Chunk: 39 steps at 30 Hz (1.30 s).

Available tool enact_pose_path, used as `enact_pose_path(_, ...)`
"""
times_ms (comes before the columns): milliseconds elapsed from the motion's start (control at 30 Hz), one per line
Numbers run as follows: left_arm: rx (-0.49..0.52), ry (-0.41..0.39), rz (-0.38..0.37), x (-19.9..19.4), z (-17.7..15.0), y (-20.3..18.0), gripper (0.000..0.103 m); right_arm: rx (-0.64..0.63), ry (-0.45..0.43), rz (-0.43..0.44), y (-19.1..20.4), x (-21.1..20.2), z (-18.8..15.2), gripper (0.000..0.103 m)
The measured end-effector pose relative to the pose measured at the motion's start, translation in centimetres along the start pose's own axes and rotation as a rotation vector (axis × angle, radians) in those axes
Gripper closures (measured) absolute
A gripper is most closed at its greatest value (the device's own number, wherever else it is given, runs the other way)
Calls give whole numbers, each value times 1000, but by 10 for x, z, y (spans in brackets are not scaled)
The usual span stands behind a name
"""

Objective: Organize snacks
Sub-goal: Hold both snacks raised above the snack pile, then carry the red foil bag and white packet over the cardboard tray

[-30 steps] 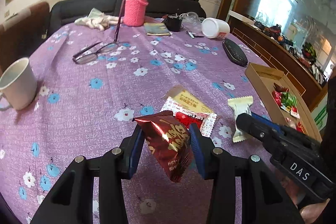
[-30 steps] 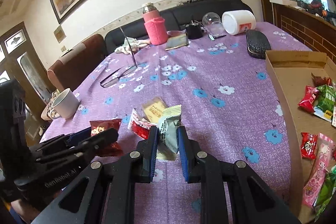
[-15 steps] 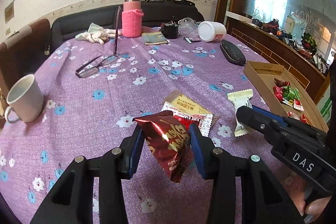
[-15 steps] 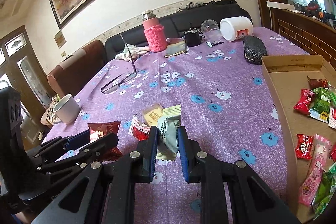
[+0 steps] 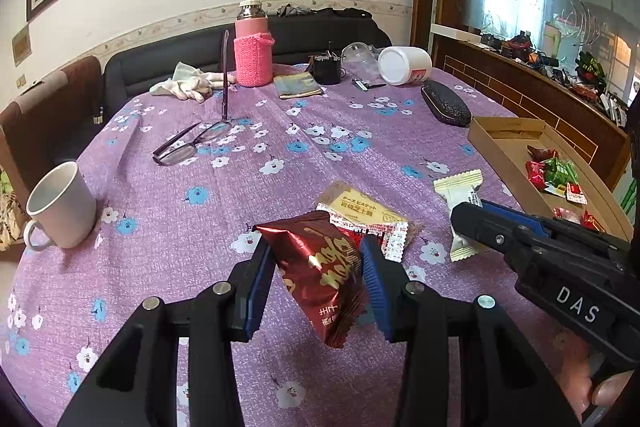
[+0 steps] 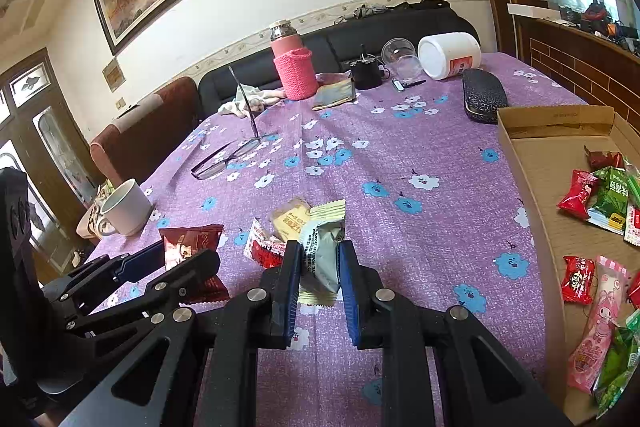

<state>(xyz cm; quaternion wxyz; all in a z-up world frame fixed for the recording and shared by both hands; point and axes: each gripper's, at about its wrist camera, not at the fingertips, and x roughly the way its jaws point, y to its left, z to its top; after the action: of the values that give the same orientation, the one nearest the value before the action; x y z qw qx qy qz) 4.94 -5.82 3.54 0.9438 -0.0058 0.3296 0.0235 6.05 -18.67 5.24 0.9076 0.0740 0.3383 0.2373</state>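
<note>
My left gripper (image 5: 318, 259) is shut on a dark red foil snack packet (image 5: 320, 275) and holds it above the purple flowered tablecloth; the packet also shows in the right wrist view (image 6: 192, 243). My right gripper (image 6: 320, 259) is shut on a pale cream-green snack packet (image 6: 322, 255), seen from the left wrist view (image 5: 460, 199). A yellow biscuit packet (image 5: 360, 205) and a red-white packet (image 5: 390, 239) lie on the cloth between the grippers. A cardboard tray (image 6: 520, 163) at the right holds several snacks.
A white mug (image 5: 64, 205) stands at the left. Glasses (image 5: 188, 143), a pink flask (image 5: 253, 51), a black glasses case (image 5: 446, 105), a white jar on its side (image 5: 404, 65), a cloth (image 5: 188, 87) and small items lie farther back.
Both grippers have risen and tilted up a little with their packets still held. The room appears lower in both views. Nothing was released.
</note>
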Motion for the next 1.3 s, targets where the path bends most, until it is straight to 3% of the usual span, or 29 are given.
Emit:
enact_pose_path(967, 22, -27, 12, -5, 1, -4, 61, 40, -21, -11, -11, -6, 3, 82)
enact_pose_path(1300, -4, -48, -39, -11, 3, 0, 61, 204, -104, -66, -55, -35, 10, 83)
